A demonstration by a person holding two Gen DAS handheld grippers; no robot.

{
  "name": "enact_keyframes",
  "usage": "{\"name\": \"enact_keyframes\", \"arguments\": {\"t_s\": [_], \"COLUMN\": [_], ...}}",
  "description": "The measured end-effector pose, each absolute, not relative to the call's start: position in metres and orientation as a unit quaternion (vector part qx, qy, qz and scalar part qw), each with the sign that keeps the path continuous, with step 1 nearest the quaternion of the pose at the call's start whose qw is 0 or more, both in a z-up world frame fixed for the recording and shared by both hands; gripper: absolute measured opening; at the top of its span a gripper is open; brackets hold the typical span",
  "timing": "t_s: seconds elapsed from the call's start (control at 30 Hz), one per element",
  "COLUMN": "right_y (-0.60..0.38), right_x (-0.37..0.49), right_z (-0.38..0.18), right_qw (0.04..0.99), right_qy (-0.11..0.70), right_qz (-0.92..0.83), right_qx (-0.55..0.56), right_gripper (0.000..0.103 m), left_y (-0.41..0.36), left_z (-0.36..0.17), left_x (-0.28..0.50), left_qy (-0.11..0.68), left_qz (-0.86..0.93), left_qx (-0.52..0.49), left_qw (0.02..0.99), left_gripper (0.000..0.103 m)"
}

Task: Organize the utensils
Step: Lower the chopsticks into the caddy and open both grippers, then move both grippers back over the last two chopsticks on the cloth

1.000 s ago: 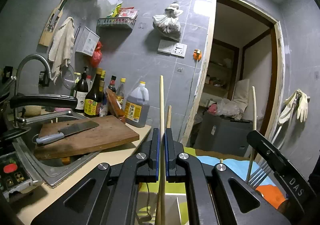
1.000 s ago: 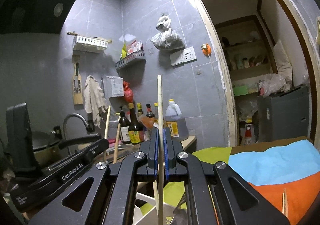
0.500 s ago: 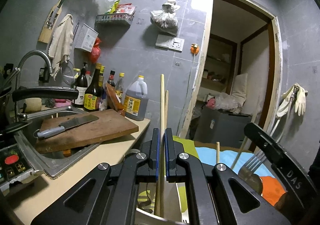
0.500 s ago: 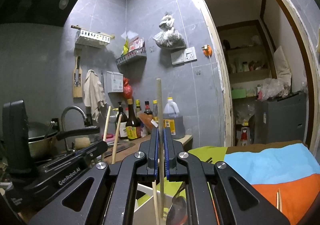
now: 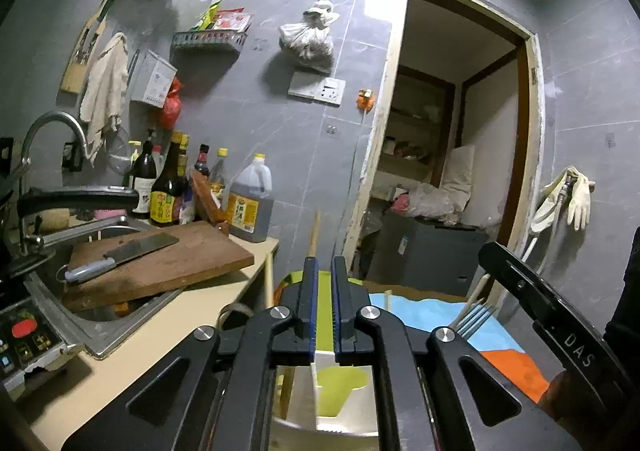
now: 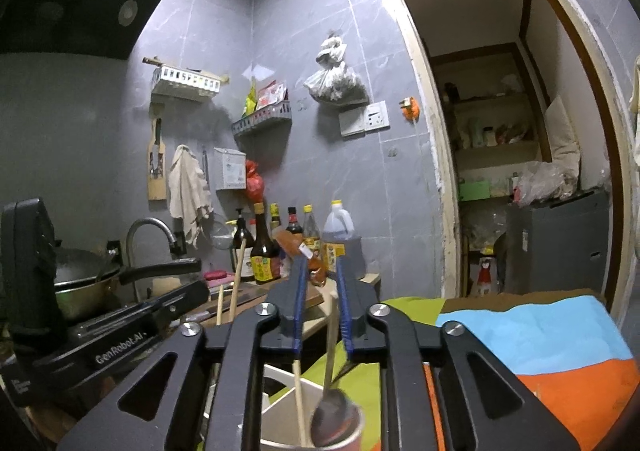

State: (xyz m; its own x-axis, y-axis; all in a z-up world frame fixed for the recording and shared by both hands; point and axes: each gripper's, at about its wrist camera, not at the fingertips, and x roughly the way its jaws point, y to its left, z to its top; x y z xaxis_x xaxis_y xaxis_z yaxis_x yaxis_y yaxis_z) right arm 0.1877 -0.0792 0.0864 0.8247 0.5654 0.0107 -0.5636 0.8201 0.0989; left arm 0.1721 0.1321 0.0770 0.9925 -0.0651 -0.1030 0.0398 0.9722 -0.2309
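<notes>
My left gripper (image 5: pixel 324 267) is open and empty above a white divided utensil holder (image 5: pixel 344 399). A wooden chopstick (image 5: pixel 314 233) stands up just behind its left finger. My right gripper (image 6: pixel 322 271) is open over the same holder (image 6: pixel 280 407); a chopstick (image 6: pixel 299 399) and a metal spoon (image 6: pixel 330 407) stand in it below the jaws. The right gripper's arm (image 5: pixel 536 307) shows at right in the left wrist view, with a fork (image 5: pixel 474 317) beside it. The left gripper's body (image 6: pixel 120 335) shows at left in the right wrist view, with two chopsticks (image 6: pixel 236 279) rising behind it.
A cutting board with a cleaver (image 5: pixel 120 255) lies over the sink (image 5: pixel 80 315) at left. Sauce bottles (image 5: pixel 172 187) and an oil jug (image 5: pixel 248 199) stand by the wall. A green, blue and orange cloth (image 6: pixel 532 335) covers the table. A doorway (image 5: pixel 452 155) opens behind.
Both grippers have opened and let go of their chopsticks, which dropped into the holder. Both grippers have moved a little lower over the holder.
</notes>
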Motion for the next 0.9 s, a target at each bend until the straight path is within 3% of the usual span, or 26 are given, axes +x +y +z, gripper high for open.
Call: {"name": "enact_keyframes", "arguments": {"t_s": [0.13,0.4,0.47,0.63,0.77,0.9], "right_y": [-0.097,-0.140,-0.151,-0.177,-0.200,-0.221], "right_x": [0.187,0.183,0.181,0.173,0.164,0.158], "right_z": [0.094,0.099,0.099,0.100,0.099,0.098], "right_qw": [0.959,0.966,0.968,0.974,0.977,0.981], "right_qy": [0.011,0.020,0.023,0.026,0.024,0.025], "right_qz": [0.280,0.252,0.245,0.223,0.208,0.192], "right_qx": [0.049,0.047,0.048,0.041,0.038,0.036], "right_gripper": [0.023,0.039,0.043,0.053,0.073,0.083], "left_y": [0.120,0.090,0.082,0.060,0.043,0.018], "left_z": [0.087,0.100,0.102,0.101,0.098,0.094], "left_x": [0.166,0.161,0.161,0.161,0.162,0.161], "left_qy": [0.046,0.040,0.043,0.054,0.068,0.081], "left_qz": [-0.041,-0.071,-0.080,-0.104,-0.126,-0.148], "left_qx": [-0.110,-0.102,-0.101,-0.098,-0.099,-0.088], "left_qw": [0.992,0.991,0.991,0.988,0.985,0.982], "left_gripper": [0.025,0.042,0.053,0.064,0.074,0.081]}}
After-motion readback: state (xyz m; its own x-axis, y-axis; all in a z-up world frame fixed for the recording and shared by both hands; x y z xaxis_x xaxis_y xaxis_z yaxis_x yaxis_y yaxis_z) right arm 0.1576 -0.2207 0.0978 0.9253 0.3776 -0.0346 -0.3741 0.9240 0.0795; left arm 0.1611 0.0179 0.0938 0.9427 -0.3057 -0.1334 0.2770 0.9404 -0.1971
